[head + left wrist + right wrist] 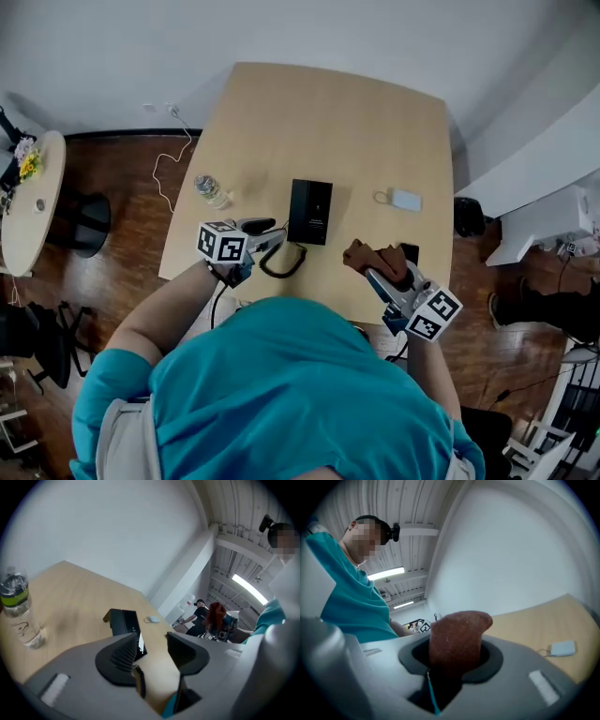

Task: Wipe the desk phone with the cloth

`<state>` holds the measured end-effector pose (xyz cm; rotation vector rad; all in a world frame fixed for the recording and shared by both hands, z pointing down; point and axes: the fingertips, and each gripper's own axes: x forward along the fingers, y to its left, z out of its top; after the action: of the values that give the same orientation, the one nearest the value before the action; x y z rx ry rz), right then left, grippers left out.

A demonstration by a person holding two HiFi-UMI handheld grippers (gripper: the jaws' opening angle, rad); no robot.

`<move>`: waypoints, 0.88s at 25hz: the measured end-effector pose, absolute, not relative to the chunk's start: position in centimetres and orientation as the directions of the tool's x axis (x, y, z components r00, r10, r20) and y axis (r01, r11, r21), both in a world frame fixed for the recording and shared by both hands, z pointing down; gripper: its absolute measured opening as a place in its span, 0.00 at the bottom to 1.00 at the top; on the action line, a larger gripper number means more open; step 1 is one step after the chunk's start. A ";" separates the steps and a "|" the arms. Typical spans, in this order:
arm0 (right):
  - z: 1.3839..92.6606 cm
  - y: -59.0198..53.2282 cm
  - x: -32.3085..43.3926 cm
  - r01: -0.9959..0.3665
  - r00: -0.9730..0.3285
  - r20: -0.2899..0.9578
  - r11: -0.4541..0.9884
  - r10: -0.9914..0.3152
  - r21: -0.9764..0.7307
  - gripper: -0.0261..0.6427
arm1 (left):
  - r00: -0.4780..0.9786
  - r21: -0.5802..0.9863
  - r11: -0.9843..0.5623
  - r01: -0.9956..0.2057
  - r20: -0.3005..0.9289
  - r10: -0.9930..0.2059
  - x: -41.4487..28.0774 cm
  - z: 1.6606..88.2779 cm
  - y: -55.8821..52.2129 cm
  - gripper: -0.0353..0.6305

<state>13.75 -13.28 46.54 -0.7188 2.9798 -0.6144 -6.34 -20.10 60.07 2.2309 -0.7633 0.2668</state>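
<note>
The right claw [455, 658] clamps the soft rust-brown cloth [459, 630], likely limp and light; the left claw [152, 649] gapes empty near the rigid black plastic desk phone [310, 212], best braced by its sides.

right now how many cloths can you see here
1: the brown cloth, gripped in the right gripper over the table's near edge, right of the desk phone. The person's body may hide more.
</note>
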 end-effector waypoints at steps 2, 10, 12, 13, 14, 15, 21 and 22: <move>47.0 -13.3 13.5 -0.478 -0.873 0.111 0.788 -0.475 -0.388 0.24 | 0.800 0.603 -0.526 -0.600 0.447 -0.400 -6.9 63.5 -22.5 0.38; 48.6 -11.1 14.2 -0.638 -0.758 0.225 0.623 -0.613 -0.453 0.24 | 0.854 0.718 -0.462 -0.521 0.438 -0.282 -5.4 71.8 -30.1 0.50; 49.1 -10.9 14.7 -0.658 -0.741 0.254 0.596 -0.622 -0.459 0.24 | 0.865 0.727 -0.469 -0.502 0.426 -0.265 -4.3 72.4 -31.1 0.50; 49.2 -11.0 14.9 -0.664 -0.735 0.262 0.588 -0.625 -0.461 0.24 | 0.873 0.732 -0.475 -0.487 0.415 -0.256 -3.7 72.6 -31.5 0.50; 49.2 -11.1 15.1 -0.668 -0.732 0.267 0.584 -0.627 -0.462 0.24 | 0.884 0.741 -0.481 -0.468 0.397 -0.247 -3.2 72.6 -31.7 0.49; 49.1 -11.2 15.3 -0.670 -0.730 0.271 0.581 -0.627 -0.461 0.24 | 0.896 0.755 -0.483 -0.443 0.374 -0.237 -2.7 72.6 -31.7 0.43; 49.5 -12.0 16.4 -0.675 -0.728 0.289 0.579 -0.621 -0.457 0.24 | 0.939 0.841 -0.428 -0.332 0.253 -0.232 -2.2 72.5 -31.6 0.38; 49.5 -12.1 16.5 -0.675 -0.729 0.289 0.580 -0.621 -0.455 0.24 | 0.943 0.853 -0.415 -0.315 0.234 -0.236 -2.3 72.4 -31.6 0.37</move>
<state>16.49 -12.12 49.47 -1.1839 2.8792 -0.8978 -2.33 -31.59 72.36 2.0188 -0.3940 0.0923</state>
